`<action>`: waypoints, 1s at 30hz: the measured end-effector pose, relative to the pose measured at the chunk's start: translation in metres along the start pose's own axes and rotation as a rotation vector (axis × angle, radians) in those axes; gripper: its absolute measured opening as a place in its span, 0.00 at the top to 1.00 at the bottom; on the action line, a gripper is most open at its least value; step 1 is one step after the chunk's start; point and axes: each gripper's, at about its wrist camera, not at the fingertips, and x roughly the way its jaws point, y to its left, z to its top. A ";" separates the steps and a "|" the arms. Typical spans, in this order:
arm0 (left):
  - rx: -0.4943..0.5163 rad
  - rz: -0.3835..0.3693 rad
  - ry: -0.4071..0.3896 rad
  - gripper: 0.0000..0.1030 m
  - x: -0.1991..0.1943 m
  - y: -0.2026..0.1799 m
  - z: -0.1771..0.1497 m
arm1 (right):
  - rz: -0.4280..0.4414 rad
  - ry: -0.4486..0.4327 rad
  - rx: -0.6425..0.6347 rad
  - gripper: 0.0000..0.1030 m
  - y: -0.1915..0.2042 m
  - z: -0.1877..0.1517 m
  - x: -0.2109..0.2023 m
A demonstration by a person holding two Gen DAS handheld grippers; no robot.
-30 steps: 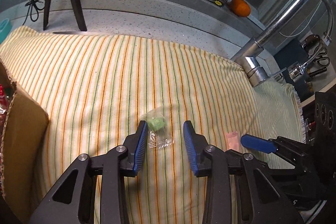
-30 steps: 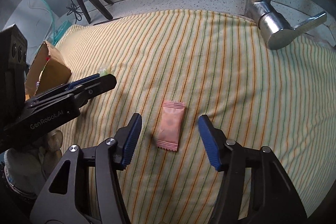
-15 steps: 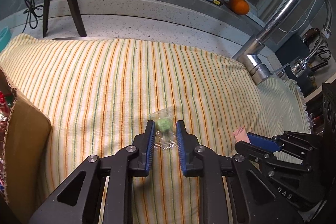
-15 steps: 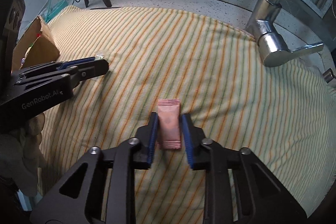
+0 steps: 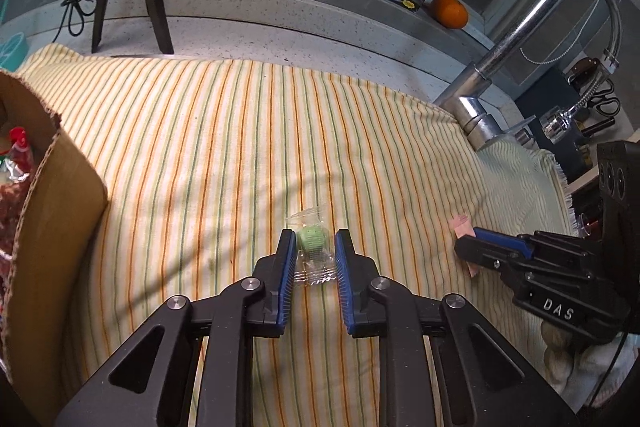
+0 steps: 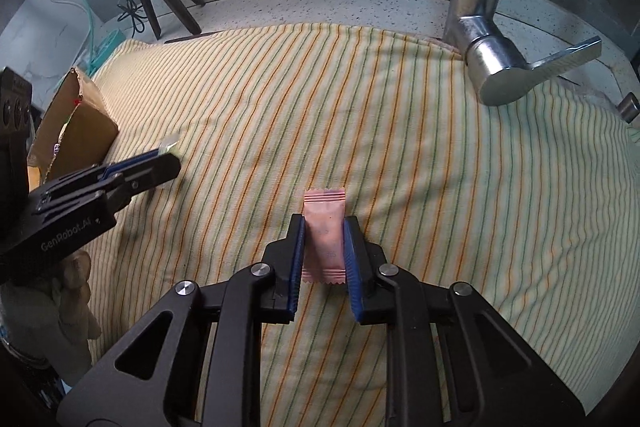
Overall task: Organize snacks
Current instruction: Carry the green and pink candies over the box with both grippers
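On the striped cloth (image 5: 224,131) covering the tabletop, the left gripper (image 5: 315,247) pinched a green candy (image 5: 311,238) while the right gripper (image 6: 324,243) clamped a pink packet (image 6: 325,227), both probably headed for the cardboard box (image 5: 48,211) at the left edge.

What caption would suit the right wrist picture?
Right gripper shut on a pink candy packet over a striped cloth, left gripper alongside.

Each tool (image 5: 314,247) was black with cut-out linkage arms, silver screws and blue ribbed pads (image 5: 287,279). The right tool (image 6: 324,239) carried white "DAS" lettering, the left "GenRobot.AI". Both hands (image 6: 72,291) wore what seemed pale knitted gloves.
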 end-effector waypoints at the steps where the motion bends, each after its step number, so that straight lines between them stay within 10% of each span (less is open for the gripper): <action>1: -0.002 -0.003 -0.001 0.82 -0.002 0.000 -0.001 | 0.001 -0.003 0.003 0.81 0.000 0.000 -0.002; 30: -0.057 0.108 -0.197 0.82 -0.113 0.033 -0.009 | 0.082 -0.132 -0.199 0.81 0.097 0.036 -0.047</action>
